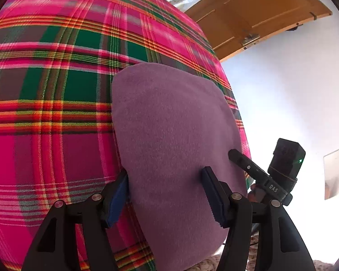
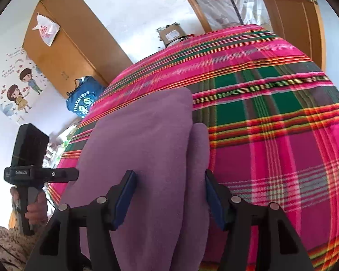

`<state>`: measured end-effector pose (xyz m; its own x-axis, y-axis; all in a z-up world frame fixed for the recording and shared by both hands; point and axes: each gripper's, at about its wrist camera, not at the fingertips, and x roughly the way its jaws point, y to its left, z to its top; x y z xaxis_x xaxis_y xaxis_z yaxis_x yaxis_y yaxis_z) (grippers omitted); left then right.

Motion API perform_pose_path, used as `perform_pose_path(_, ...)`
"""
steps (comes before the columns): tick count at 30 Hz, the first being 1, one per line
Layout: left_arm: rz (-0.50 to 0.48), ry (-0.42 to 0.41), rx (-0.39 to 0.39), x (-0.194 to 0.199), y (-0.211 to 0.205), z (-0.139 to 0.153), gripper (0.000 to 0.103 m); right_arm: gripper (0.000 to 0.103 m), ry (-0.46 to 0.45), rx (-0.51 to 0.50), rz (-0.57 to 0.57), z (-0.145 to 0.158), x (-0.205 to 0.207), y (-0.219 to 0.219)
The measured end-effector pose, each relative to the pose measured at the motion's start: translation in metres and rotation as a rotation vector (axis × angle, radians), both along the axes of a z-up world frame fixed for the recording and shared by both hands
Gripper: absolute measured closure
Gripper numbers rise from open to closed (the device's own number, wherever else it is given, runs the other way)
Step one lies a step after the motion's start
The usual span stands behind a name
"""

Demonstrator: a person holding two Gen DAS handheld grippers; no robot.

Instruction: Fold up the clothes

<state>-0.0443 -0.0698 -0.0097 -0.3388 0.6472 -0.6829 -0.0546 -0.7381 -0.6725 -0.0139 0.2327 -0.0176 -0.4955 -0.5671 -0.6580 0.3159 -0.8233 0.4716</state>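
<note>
The left hand-held gripper [image 1: 167,194] and the right hand-held gripper [image 2: 169,196] both stand open over the folded purple garment [image 1: 176,135], which lies on the plaid bed [image 1: 45,90] toward 6 o'clock. A pad may catch the loose flap at 3 o'clock and undo the fold.

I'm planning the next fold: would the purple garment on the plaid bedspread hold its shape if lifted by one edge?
Probably not. The purple garment looks like soft, fuzzy knit, so it would likely droop. Its folded layers, seen as a separate lobe on the right, may slide apart. On the woven plaid bedspread it would likely drag rather than glide.
</note>
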Motion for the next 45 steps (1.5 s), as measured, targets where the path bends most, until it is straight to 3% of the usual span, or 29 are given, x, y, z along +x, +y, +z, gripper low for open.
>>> perform_pose_path(8,0.009,-0.010,0.044,0.001,-0.007,-0.003,0.038,0.043,-0.040,-0.091,-0.011,-0.005,-0.005,0.009)
perform_pose_path(14,0.028,-0.022,0.111,0.002,-0.014,-0.007,0.038,0.044,-0.025,-0.030,-0.027,-0.001,-0.003,0.001)
perform_pose_path(19,0.042,-0.050,0.184,0.002,-0.019,-0.013,0.038,0.057,-0.033,-0.039,-0.042,-0.002,-0.002,0.006)
perform_pose_path(24,0.040,-0.067,0.231,0.003,-0.024,-0.015,0.040,0.061,-0.037,-0.062,-0.052,-0.003,-0.002,0.009)
perform_pose_path(29,0.043,-0.078,0.233,0.002,-0.022,-0.012,0.041,0.058,-0.050,-0.097,-0.048,-0.004,-0.005,0.013)
perform_pose_path(33,0.046,-0.078,0.213,0.000,-0.017,-0.011,0.042,0.057,-0.045,-0.061,-0.049,0.000,-0.006,0.009)
perform_pose_path(35,0.057,-0.091,0.209,-0.001,-0.017,-0.013,0.049,0.059,-0.048,-0.058,-0.054,0.001,-0.005,0.009)
perform_pose_path(45,0.078,-0.104,0.186,0.003,-0.019,-0.012,0.068,0.078,-0.042,-0.031,-0.098,0.010,-0.002,0.002)
